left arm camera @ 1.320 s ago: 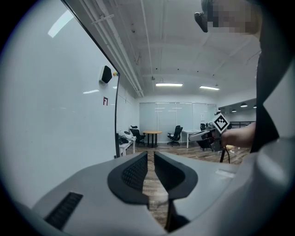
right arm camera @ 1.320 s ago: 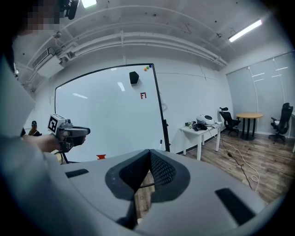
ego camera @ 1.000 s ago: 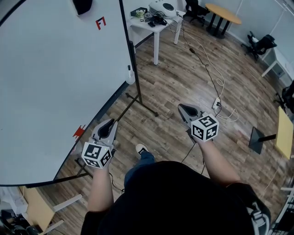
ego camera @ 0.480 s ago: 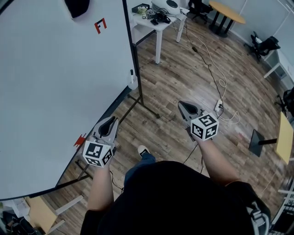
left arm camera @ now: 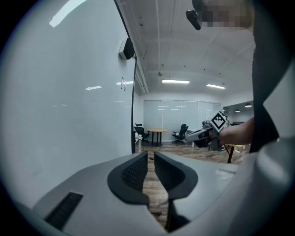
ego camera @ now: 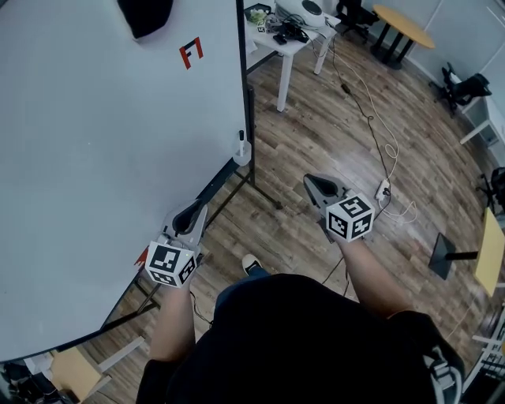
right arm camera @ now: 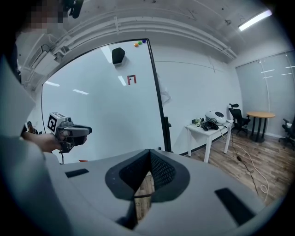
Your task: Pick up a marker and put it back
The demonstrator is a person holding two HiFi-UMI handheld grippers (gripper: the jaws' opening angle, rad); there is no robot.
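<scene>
Both grippers have been carried nearer to the whiteboard (ego camera: 102, 158), which now fills more of the head view than a second ago. Left gripper (left arm camera: 150, 156) is held just beside the whiteboard's lower edge, jaws narrowly parted, nothing between them. Right gripper (right arm camera: 150, 152) is held well off the whiteboard's right side, jaws pressed together, empty. What appears to be the marker (ego camera: 241, 139) stands in a small white holder (ego camera: 242, 152) on the whiteboard's right edge, untouched. Judged: approach only; pick-up not yet begun.

Wood plank floor (ego camera: 316, 158); large whiteboard (ego camera: 95, 158) at ten o'clock, white table (ego camera: 293, 49) at twelve, round wooden table (ego camera: 404, 16) at one o'clock
</scene>
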